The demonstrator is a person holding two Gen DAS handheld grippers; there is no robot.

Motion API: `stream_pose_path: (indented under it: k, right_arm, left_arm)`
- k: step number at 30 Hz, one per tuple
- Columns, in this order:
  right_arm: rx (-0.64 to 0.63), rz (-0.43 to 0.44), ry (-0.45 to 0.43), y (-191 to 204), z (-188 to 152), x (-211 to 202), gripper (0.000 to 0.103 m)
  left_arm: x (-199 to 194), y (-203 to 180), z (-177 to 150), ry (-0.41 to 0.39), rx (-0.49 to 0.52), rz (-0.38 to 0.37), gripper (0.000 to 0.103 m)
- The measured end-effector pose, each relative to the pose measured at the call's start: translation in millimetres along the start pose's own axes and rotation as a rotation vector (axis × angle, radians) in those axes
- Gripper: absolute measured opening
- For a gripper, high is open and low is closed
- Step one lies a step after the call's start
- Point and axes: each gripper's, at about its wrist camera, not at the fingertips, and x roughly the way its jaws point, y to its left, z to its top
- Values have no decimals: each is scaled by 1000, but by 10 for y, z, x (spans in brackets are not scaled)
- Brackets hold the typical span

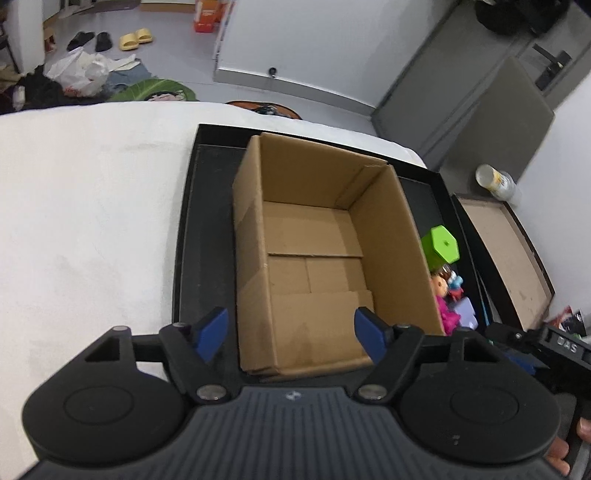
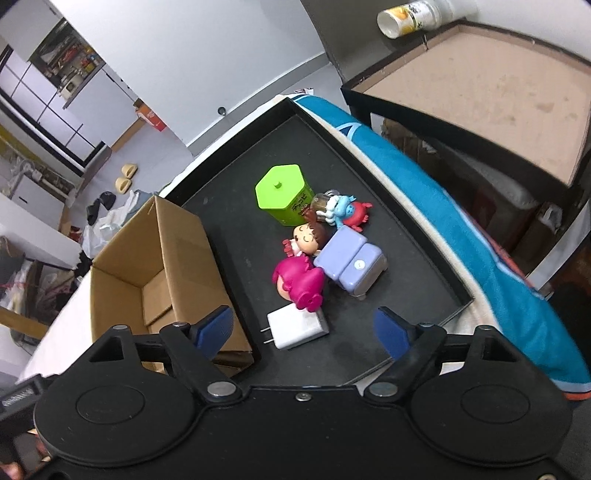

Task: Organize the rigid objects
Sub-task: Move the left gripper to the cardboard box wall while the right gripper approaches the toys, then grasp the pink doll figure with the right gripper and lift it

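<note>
An open, empty cardboard box (image 1: pixel 314 258) stands on a black tray (image 1: pixel 192 229); it also shows in the right wrist view (image 2: pixel 155 273). My left gripper (image 1: pixel 291 334) is open and empty, above the box's near edge. On the tray (image 2: pixel 236 206), right of the box, lie a green hexagonal tin (image 2: pixel 282 197), a pink-dressed doll (image 2: pixel 301 266), a lilac toy sofa (image 2: pixel 351 262), a blue and red figure (image 2: pixel 349 210) and a white plug charger (image 2: pixel 297 330). My right gripper (image 2: pixel 303 332) is open, just above the charger. The tin (image 1: pixel 441 245) and doll (image 1: pixel 443 299) peek out beside the box.
The tray lies on a white surface (image 1: pixel 85 229). A teal cloth (image 2: pixel 461 236) hangs along the tray's right side. A brown-topped side table (image 2: pixel 480 92) with a bottle (image 2: pixel 413 16) stands to the right. Slippers and bags lie on the floor behind.
</note>
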Motion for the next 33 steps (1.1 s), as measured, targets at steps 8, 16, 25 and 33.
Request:
stream_pose_path:
  k: [8, 16, 25, 33]
  right_arm:
    - [110, 56, 12, -66, 49, 152, 75]
    - [233, 96, 21, -163, 80, 320, 66]
    - [289, 80, 38, -211, 73, 515, 57]
    - [272, 29, 30, -179, 39, 693, 54]
  left_arm:
    - [244, 134, -61, 56, -58, -1, 61]
    - [383, 218, -59, 113, -95, -28, 36]
    - [383, 293, -57, 128, -100, -31, 27]
    - [386, 329, -45, 132, -108, -46, 27]
